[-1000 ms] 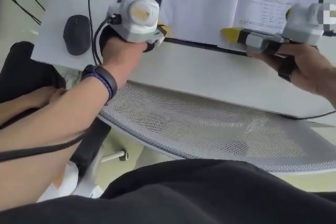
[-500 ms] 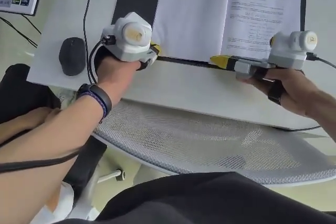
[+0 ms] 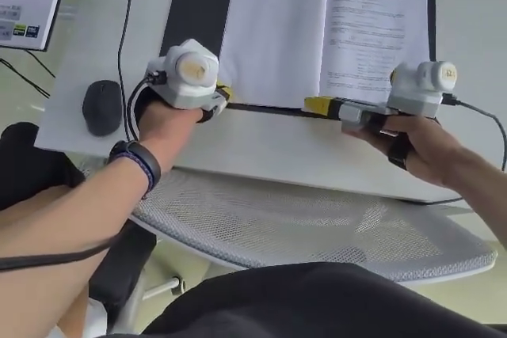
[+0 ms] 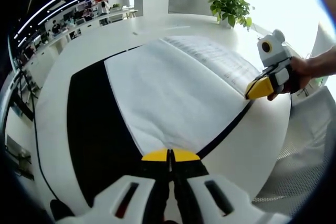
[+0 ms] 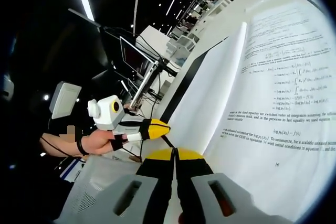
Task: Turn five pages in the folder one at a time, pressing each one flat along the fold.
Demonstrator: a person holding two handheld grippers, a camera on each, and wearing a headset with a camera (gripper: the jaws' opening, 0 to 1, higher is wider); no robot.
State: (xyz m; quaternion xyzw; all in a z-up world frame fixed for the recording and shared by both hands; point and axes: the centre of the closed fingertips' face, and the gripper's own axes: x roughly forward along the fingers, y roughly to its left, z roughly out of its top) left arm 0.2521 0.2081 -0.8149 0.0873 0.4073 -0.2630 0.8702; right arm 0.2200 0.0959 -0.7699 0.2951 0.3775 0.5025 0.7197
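While folder (image 3: 273, 37) lies open, left gripper (image 3: 223, 95), right gripper (image 3: 316, 104) point inward at near edge, jaws together.

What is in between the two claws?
Between the left claw and right claw lies the bottom edge of the blank page, in the head view.

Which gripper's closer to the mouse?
Left. The left gripper is at the blank page's near-left corner, right of the mouse; the right gripper is farther right, at the printed page's near edge.

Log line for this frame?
folder open | left gripper shut at near edge of blank page | right gripper shut at near edge of printed page | no page lifted
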